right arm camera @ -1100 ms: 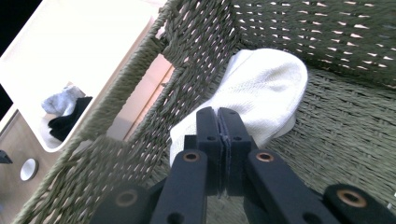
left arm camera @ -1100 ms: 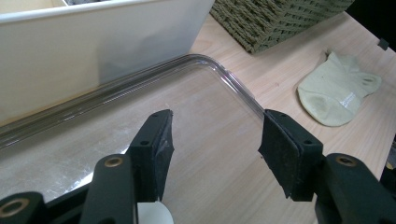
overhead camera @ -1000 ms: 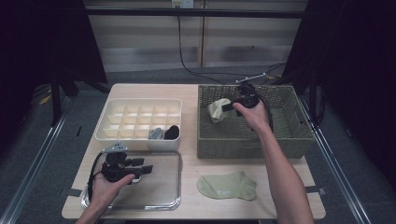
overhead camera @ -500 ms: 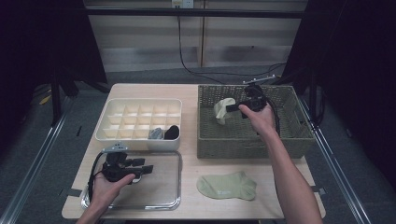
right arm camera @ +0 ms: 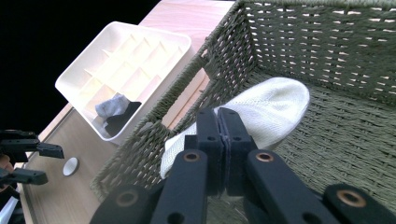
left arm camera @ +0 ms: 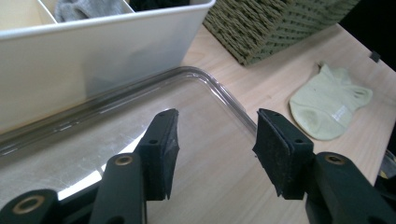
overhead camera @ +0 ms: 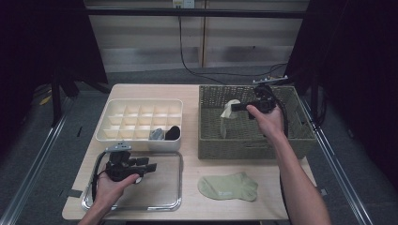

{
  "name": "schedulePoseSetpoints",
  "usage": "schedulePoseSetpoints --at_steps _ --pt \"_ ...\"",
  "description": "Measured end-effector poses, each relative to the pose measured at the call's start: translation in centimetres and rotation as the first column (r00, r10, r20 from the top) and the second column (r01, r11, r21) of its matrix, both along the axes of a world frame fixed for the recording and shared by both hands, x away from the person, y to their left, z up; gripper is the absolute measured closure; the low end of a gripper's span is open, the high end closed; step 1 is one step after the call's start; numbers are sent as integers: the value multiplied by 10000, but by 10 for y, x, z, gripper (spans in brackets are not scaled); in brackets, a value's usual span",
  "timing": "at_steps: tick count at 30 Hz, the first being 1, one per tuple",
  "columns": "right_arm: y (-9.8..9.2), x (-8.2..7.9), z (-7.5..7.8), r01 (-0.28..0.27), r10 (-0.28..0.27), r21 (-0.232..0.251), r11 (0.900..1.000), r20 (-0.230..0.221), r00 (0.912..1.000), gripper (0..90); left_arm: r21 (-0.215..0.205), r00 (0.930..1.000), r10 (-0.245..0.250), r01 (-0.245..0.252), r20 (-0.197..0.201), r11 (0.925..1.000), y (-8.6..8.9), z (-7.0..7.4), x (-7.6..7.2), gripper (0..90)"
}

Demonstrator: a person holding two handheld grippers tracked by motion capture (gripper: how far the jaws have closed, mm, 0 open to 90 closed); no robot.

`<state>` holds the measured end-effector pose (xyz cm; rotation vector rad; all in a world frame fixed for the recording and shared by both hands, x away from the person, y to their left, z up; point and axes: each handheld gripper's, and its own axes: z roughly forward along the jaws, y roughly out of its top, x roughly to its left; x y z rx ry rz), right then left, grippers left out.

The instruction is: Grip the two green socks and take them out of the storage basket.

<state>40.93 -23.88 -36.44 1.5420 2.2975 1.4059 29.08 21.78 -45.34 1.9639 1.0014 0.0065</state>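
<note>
High view: the right gripper [overhead camera: 236,107], at 1 o'clock, clamps the white sock [overhead camera: 228,114] and holds it clear above the wicker basket [overhead camera: 244,145] for transfer. The left gripper [overhead camera: 149,165], at 7 o'clock, has just been narrowing its jaws, empty, over the clear tray [overhead camera: 159,201].

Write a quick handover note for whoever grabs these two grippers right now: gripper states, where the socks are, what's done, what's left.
Right gripper: shut on the white sock, lifted above the floor of the wicker basket.
Left gripper: open, nothing between the jaws, which have just been closing a little, over the clear tray.
Green sock: flat on the table in front of the basket.
Done: a grey sock and a black sock sit in the front compartments of the divided organizer.
Left, probably: the white sock, then the green one.
</note>
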Motion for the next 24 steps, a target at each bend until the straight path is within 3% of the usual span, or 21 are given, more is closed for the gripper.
schedulePoseSetpoints --at_steps 9,14,20,24 --pt "-4 -9 11 -98 87 270 9996 424 9991 885 -65 9998 80 -78 195 9999 -7 5 3 514" --pt "-7 -11 14 -27 9 345 9994 515 9987 886 167 9991 -71 64 420 9998 -14 9 7 515" --pt "-12 -14 17 -9 -37 550 9985 835 9965 886 -77 9984 -274 278 500 9996 -26 6 12 513" --pt "-14 -14 19 81 -139 637 9979 912 9957 886 -148 9973 -343 353 657 9993 -32 13 16 513"
